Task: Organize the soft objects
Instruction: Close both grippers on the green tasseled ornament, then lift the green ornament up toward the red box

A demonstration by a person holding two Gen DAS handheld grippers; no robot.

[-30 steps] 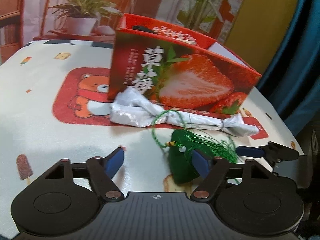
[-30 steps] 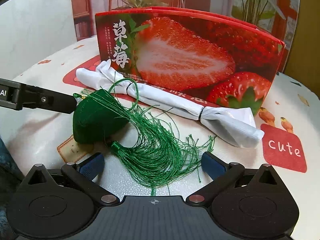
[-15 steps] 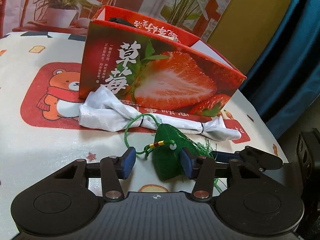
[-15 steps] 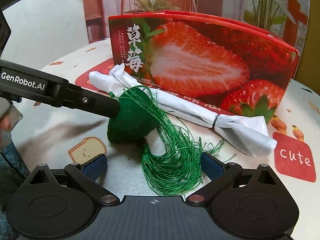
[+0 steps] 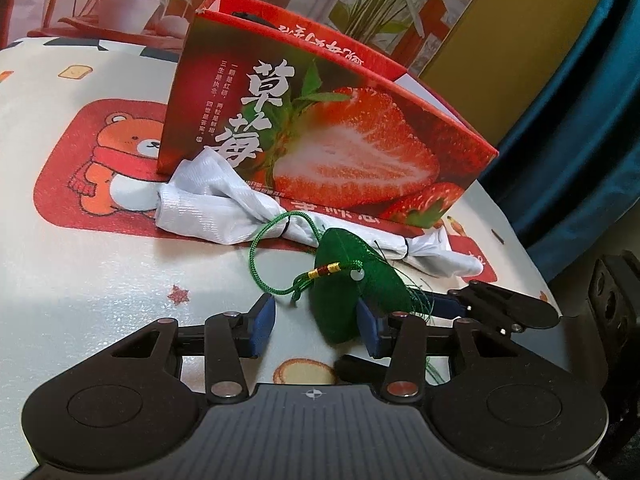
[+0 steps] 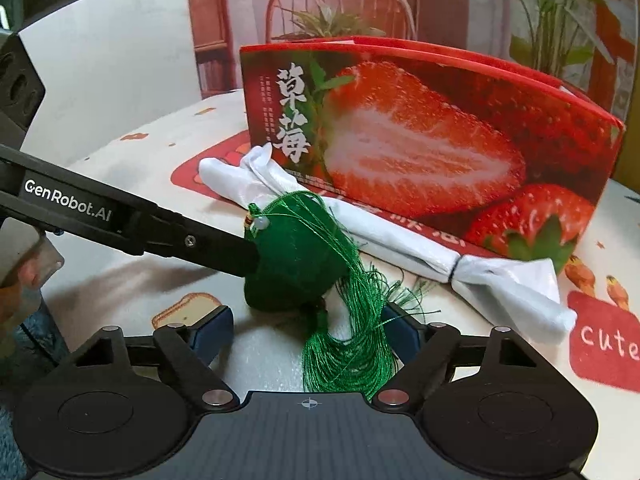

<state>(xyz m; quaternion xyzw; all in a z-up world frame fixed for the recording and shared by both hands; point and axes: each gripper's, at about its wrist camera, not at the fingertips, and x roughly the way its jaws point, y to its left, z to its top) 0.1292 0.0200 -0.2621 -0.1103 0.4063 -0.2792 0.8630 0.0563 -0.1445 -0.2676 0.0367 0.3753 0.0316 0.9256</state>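
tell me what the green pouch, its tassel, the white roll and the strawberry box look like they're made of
Pouch: matte green fabric, probably felt or velvet; no shine, soft rounded shape.
Tassel: glossy synthetic or silk-like thread; fine loose strands that catch the light.
White roll: thin woven cloth with a slight sheen; creased, cinched by dark bands.
Box: printed cardboard, semi-gloss; crisp folded edges, open top.

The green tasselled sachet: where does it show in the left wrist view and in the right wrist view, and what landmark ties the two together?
Left wrist view: green sachet low and right of centre, just in front of the camera, its cord looping left.
Right wrist view: it sits centre-left, its tassel hanging down toward the camera.
Shared landmark: the strawberry box, standing behind the sachet in both views, with the white tied cloth along its base.
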